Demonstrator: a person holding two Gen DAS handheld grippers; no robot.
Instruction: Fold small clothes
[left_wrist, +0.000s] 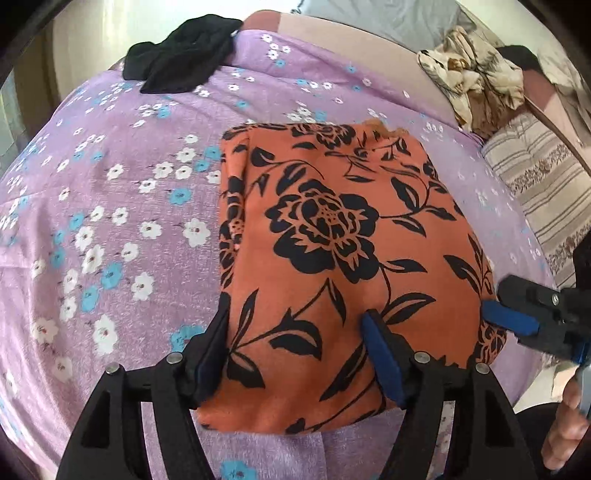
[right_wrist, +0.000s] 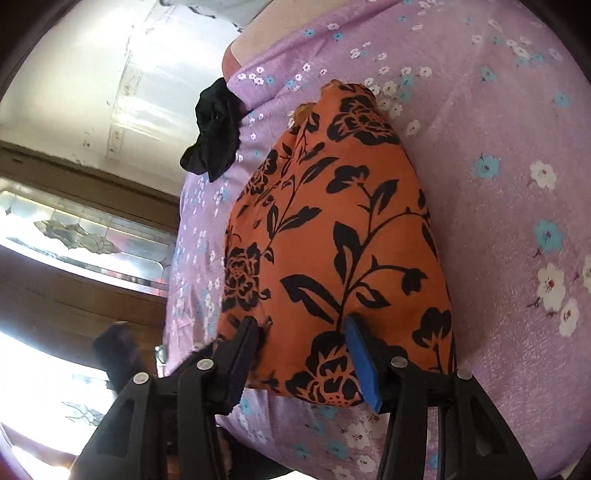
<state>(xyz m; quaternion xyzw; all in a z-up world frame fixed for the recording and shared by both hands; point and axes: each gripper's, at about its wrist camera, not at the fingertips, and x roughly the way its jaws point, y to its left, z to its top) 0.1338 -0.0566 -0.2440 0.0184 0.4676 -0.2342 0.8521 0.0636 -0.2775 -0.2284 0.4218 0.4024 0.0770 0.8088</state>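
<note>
We take the orange cloth (left_wrist: 332, 236), printed with black roses and leaves, as our landmark. It lies folded into a compact block on the bed's lilac sheet (left_wrist: 122, 206), which is sprinkled with white and blue blossoms.

At the cloth's near edge we see our left tool (left_wrist: 295, 332) spread wide, one finger against the cloth's left border and the blue-padded finger pressing on its top surface, with fabric lying between them; it grips nothing. At the cloth's right near corner the right tool (left_wrist: 517, 317) reaches in from the side. In the right wrist view that right tool (right_wrist: 303, 343) also stands wide, its dark finger at one edge of the cloth (right_wrist: 332, 240) and its blue pad resting on the printed face, the fabric spanning the gap but not pinched.

Beyond the cloth's far left corner, at the sheet's edge, sits a crumpled black garment (left_wrist: 181, 51). Beyond the far right corner lies a bunched cream-and-brown piece (left_wrist: 469, 77), and to the cloth's right a striped pillow (left_wrist: 539, 192).
</note>
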